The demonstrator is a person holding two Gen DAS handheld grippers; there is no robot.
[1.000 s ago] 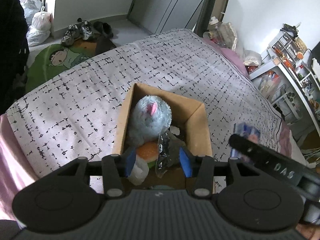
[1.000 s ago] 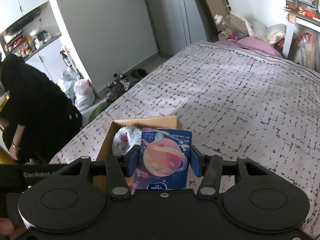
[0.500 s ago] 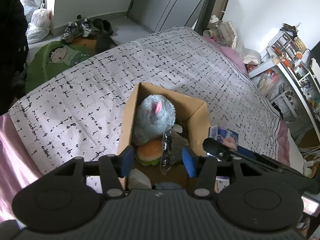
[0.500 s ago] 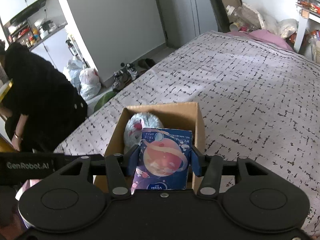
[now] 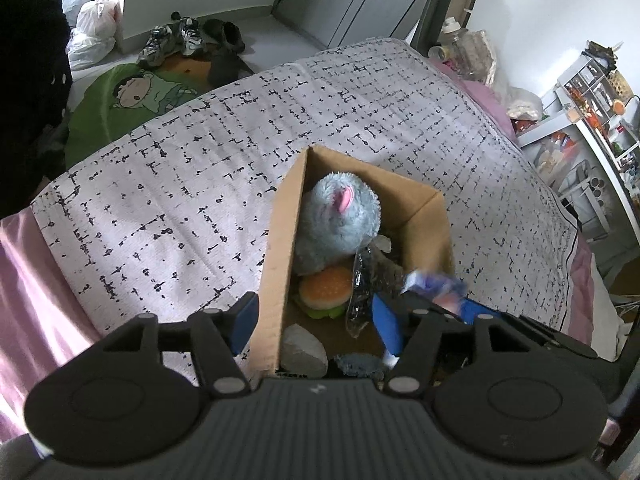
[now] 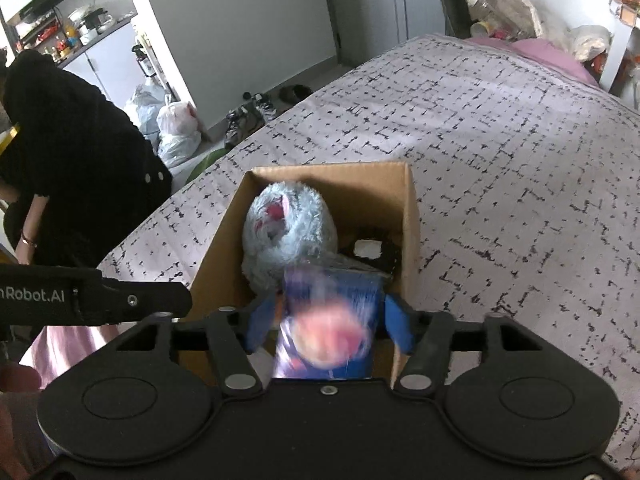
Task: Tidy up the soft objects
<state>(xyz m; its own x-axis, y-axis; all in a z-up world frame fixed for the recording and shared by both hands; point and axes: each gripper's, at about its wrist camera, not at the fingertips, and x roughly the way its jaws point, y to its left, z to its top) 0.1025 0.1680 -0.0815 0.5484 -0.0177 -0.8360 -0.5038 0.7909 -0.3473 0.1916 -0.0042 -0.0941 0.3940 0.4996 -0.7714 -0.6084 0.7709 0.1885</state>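
Note:
A cardboard box point(image 5: 280, 240) point(image 6: 410, 216) stands on the patterned bed. It holds a grey-blue plush toy point(image 5: 340, 224) point(image 6: 288, 228), a toy burger point(image 5: 324, 290), a clear plastic bag point(image 5: 360, 292) and a pale lump point(image 5: 302, 348). My right gripper point(image 6: 326, 320) has its jaws spread with a blue tissue pack point(image 6: 328, 328), blurred, between them above the box; the pack also shows in the left wrist view point(image 5: 436, 286). My left gripper point(image 5: 316, 322) is open and empty, straddling the box's left wall.
The bedspread point(image 5: 180, 200) point(image 6: 500, 140) surrounds the box. A person in black point(image 6: 68, 168) stands at the left. Shoes point(image 5: 176, 40), bags point(image 5: 92, 28) and a green cushion point(image 5: 132, 96) lie on the floor. Shelves point(image 5: 592, 92) stand at the right.
My right gripper moved over the box with the tissue pack and its jaws have spread; the pack is now blurred. My left gripper came closer to the box's left wall.

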